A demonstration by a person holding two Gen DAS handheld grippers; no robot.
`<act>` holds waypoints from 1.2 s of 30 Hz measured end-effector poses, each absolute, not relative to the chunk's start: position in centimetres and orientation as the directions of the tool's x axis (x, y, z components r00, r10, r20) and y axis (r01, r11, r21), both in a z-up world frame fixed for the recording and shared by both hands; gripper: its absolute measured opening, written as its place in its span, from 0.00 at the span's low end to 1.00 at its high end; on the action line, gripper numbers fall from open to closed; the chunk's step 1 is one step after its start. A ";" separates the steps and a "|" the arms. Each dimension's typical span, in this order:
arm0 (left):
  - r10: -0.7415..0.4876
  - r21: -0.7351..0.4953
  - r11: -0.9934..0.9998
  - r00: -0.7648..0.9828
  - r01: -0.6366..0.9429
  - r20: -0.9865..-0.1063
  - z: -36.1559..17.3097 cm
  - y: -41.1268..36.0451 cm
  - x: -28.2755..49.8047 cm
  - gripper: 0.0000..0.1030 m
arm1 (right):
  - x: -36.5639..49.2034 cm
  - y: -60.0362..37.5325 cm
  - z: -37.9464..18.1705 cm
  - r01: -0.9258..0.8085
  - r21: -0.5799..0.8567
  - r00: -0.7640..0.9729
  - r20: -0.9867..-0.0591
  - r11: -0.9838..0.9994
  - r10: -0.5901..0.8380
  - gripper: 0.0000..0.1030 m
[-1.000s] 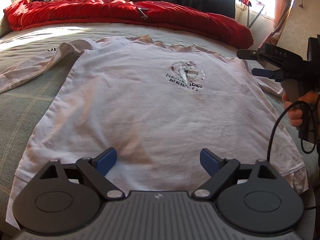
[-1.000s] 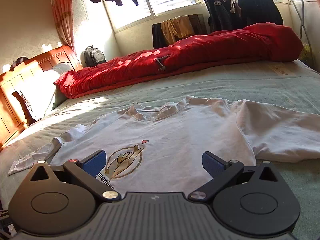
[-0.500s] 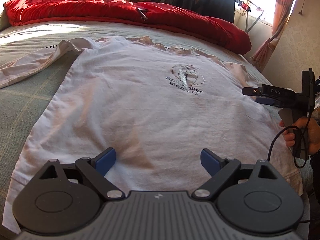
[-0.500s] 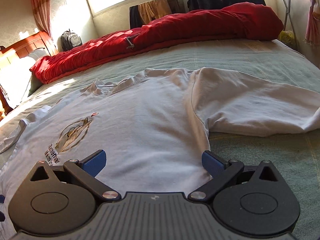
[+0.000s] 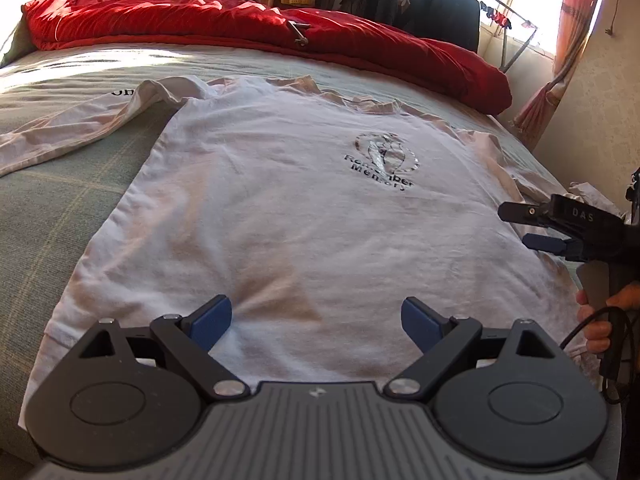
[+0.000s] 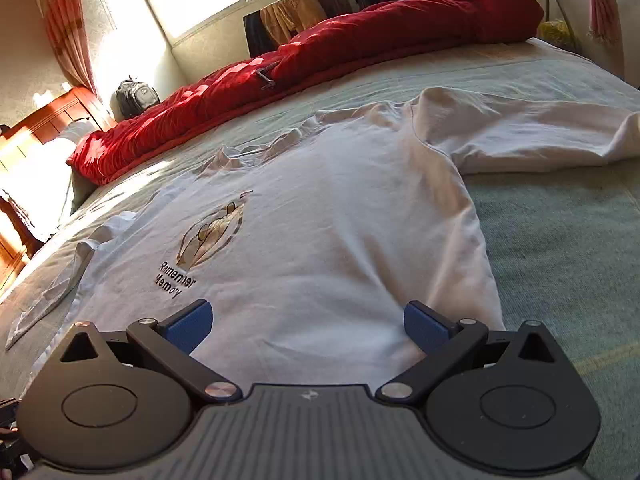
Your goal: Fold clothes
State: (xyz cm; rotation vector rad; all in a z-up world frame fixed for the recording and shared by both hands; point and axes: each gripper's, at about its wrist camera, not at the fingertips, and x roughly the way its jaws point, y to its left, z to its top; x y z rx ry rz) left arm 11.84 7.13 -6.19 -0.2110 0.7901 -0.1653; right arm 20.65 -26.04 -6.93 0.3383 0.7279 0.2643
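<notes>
A white long-sleeved shirt [image 5: 280, 208] with a printed "Remember Memory" logo [image 5: 384, 160] lies spread face up on the bed; it also shows in the right wrist view [image 6: 328, 232]. My left gripper [image 5: 316, 320] is open and empty, low over the shirt's hem. My right gripper [image 6: 306, 322] is open and empty, over the shirt's lower body near its side edge. The right gripper also shows in the left wrist view [image 5: 536, 228], hovering over the shirt's right edge. One sleeve [image 5: 80, 128] stretches left, the other sleeve [image 6: 540, 136] lies out to the right.
The bed has a grey-green cover [image 6: 560, 240]. A red duvet [image 5: 260, 28] is bunched along the far side. A clothes rack with dark garments [image 5: 424, 12] and a backpack [image 6: 134, 94] stand beyond. A wooden headboard [image 6: 40, 120] and pillow are at one end.
My right gripper has swung lower and nearer the shirt's side edge, and its view has tilted. My left gripper has shifted slightly over the hem. Both stay open.
</notes>
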 end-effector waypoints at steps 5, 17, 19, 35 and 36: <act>-0.217 -0.218 0.972 0.704 0.090 -0.676 -5.1 6.9 11.2 0.89 | 16.2 -25.4 -7.7 -0.182 0.270 0.721 -0.617 0.945 0.315 1.00; -0.338 -0.311 0.932 0.765 0.188 -0.548 2.0 10.2 22.3 0.89 | 14.3 -22.9 -9.3 -0.145 0.090 0.816 -0.553 0.985 0.170 1.00; -0.344 -0.334 0.925 0.768 0.180 -0.539 2.1 10.9 26.2 0.89 | 14.4 -23.0 -9.3 -0.149 0.098 0.818 -0.547 0.984 0.178 1.00; -0.230 -0.529 0.831 0.761 -0.170 -0.607 -8.2 18.7 41.3 0.83 | 14.4 -23.2 -9.5 -0.165 0.112 0.827 -0.526 0.980 0.199 1.00; -0.236 -0.536 0.827 0.758 -0.173 -0.608 -8.3 19.0 41.5 0.83 | 14.4 -23.2 -9.5 -0.165 0.113 0.827 -0.525 0.980 0.200 1.00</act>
